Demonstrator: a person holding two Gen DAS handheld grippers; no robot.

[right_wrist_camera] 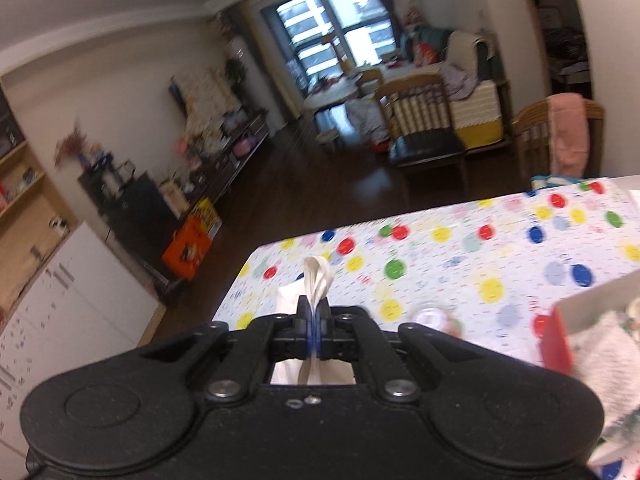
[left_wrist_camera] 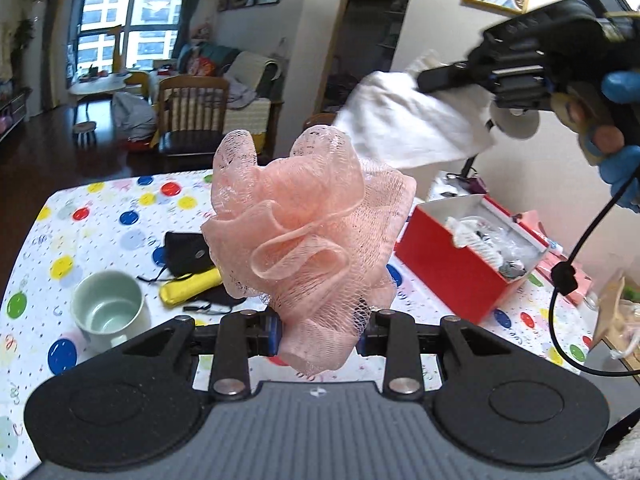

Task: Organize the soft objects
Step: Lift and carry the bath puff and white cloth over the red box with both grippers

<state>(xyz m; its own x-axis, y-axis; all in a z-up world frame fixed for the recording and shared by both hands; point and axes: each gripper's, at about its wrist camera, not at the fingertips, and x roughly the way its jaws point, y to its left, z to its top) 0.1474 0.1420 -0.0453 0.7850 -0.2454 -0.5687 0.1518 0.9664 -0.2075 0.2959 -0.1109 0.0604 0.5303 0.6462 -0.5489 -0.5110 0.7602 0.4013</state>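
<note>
While your left gripper (left_wrist_camera: 320, 332) squeezes the pink puff (left_wrist_camera: 308, 232) up in the air, your right gripper (left_wrist_camera: 432, 80), at 2 o'clock, pinches the white cloth (left_wrist_camera: 404, 120). Neither is in the red box (left_wrist_camera: 452, 276) at 4 o'clock yet. That job is left.

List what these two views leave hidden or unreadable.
- Left wrist: the pink mesh pouf hides the left gripper's fingertips and the table behind it.
- Left wrist: the red box's contents are too jumbled to identify.
- Right wrist: the white cloth hangs mostly behind the right gripper; motion blur smears the box.
</note>
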